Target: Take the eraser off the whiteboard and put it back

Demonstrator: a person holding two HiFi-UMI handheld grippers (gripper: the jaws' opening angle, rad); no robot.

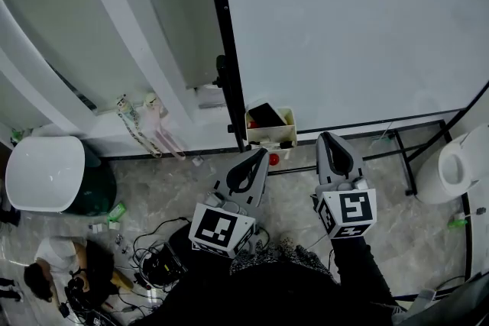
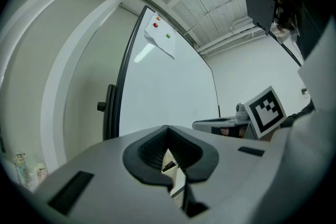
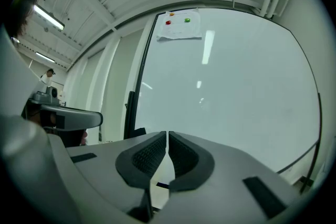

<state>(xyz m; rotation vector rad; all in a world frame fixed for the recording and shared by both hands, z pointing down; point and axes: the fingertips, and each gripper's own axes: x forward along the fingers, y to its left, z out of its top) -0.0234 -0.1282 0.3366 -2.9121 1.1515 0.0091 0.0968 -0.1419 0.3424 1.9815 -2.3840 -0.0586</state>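
Note:
The black eraser point(image 1: 265, 114) lies in a small cream tray point(image 1: 286, 118) fixed at the lower left corner of the whiteboard point(image 1: 351, 27). My left gripper point(image 1: 257, 153) hangs just below the tray, shut with nothing in it; in its own view the jaws point(image 2: 167, 129) meet tip to tip. My right gripper point(image 1: 328, 137) is to the right of the tray, level with the board's bottom edge, apart from the eraser. In the right gripper view the jaws point(image 3: 167, 135) stand together with only a hairline slit and nothing between them, facing the whiteboard point(image 3: 231, 86).
A black board frame post point(image 1: 224, 50) runs down beside the tray. A white-lidded bin point(image 1: 44, 173) stands at left, a white rounded object point(image 1: 457, 164) at right. Cables point(image 1: 157, 259) and a person point(image 1: 53, 271) are on the floor. A sheet with magnets point(image 3: 181, 23) hangs at the board's top.

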